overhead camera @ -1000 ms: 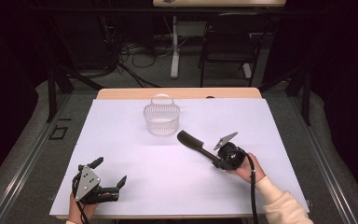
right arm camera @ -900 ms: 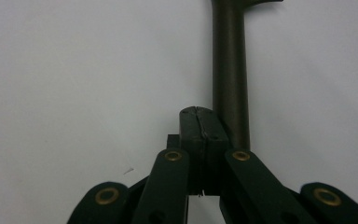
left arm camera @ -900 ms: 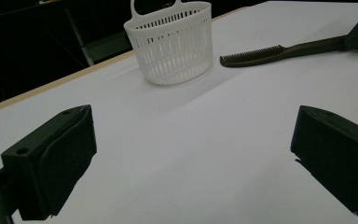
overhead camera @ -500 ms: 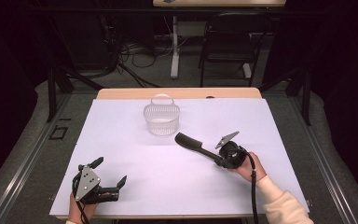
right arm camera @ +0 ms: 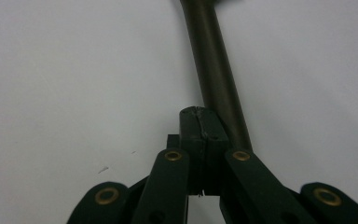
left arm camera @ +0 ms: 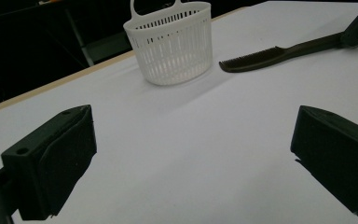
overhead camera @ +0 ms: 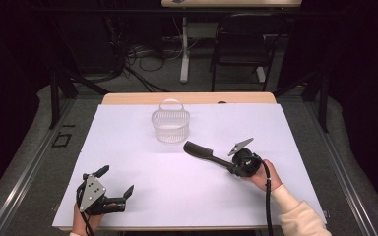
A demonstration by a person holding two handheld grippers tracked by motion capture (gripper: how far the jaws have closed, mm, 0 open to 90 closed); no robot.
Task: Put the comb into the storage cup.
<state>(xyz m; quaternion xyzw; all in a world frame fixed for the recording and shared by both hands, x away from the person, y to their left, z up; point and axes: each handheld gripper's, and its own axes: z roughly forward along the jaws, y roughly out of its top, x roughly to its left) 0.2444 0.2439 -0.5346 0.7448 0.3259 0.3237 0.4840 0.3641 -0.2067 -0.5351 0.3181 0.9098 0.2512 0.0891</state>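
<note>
Since a second ago, little moved: my right tool [overhead camera: 235, 166] clamps the comb [overhead camera: 205, 153] by its handle, near the basket [overhead camera: 171, 126]; left tool [overhead camera: 113, 183] gapes empty. Such an end grip could let it swivel.

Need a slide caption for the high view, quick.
Right gripper holds a dark comb by its handle near the white basket.

1 basket [overhead camera: 170, 125], 1 comb [overhead camera: 208, 154], 2 grippers, 1 table [overhead camera: 128, 147].
</note>
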